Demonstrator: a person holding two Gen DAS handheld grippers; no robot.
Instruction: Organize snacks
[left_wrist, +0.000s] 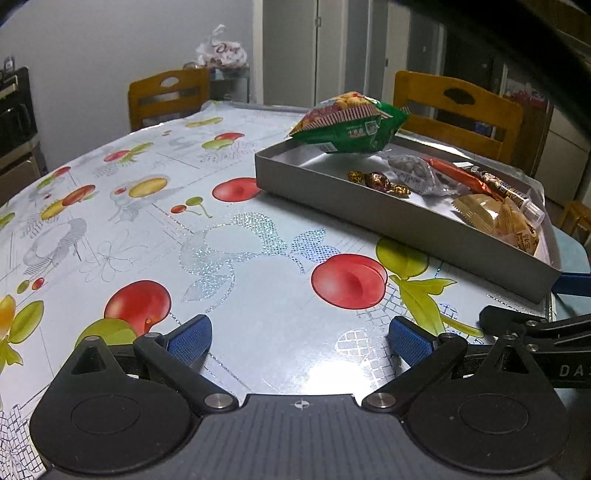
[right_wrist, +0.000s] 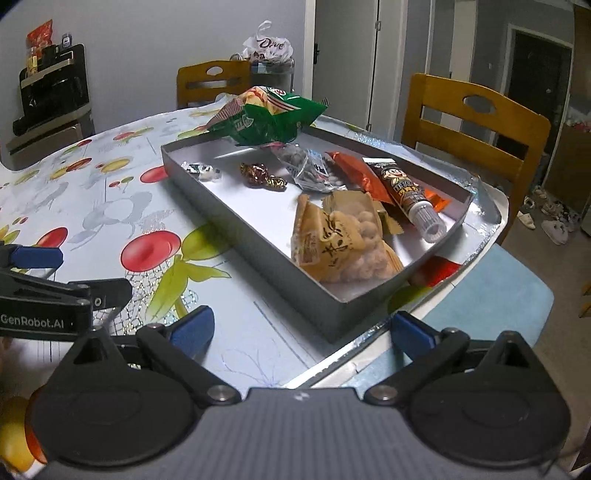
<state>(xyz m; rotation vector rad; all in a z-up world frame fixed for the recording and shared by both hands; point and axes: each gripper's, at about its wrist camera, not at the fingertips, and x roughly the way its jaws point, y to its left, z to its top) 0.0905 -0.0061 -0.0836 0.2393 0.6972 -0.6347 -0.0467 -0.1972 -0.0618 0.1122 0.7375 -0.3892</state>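
A grey tray (left_wrist: 369, 216) (right_wrist: 258, 236) sits on the fruit-print table and holds snacks: a green bag (left_wrist: 351, 125) (right_wrist: 269, 118) on its far rim, wrapped candies (left_wrist: 376, 181) (right_wrist: 260, 175), a clear nut packet (left_wrist: 417, 171) (right_wrist: 310, 170), an orange packet (left_wrist: 458, 175) (right_wrist: 358, 173), a brown tube (left_wrist: 506, 188) (right_wrist: 406, 192) and tan puff bags (left_wrist: 498, 219) (right_wrist: 340, 236). My left gripper (left_wrist: 299, 341) is open and empty over bare table, left of the tray. My right gripper (right_wrist: 301, 330) is open and empty before the tray's near corner.
Two wooden chairs (left_wrist: 168, 94) (right_wrist: 476, 122) stand at the table's far side. The table edge (right_wrist: 461, 266) runs just right of the tray, with a blue seat below it. A white Dove bag (right_wrist: 267, 46) sits on a stand behind.
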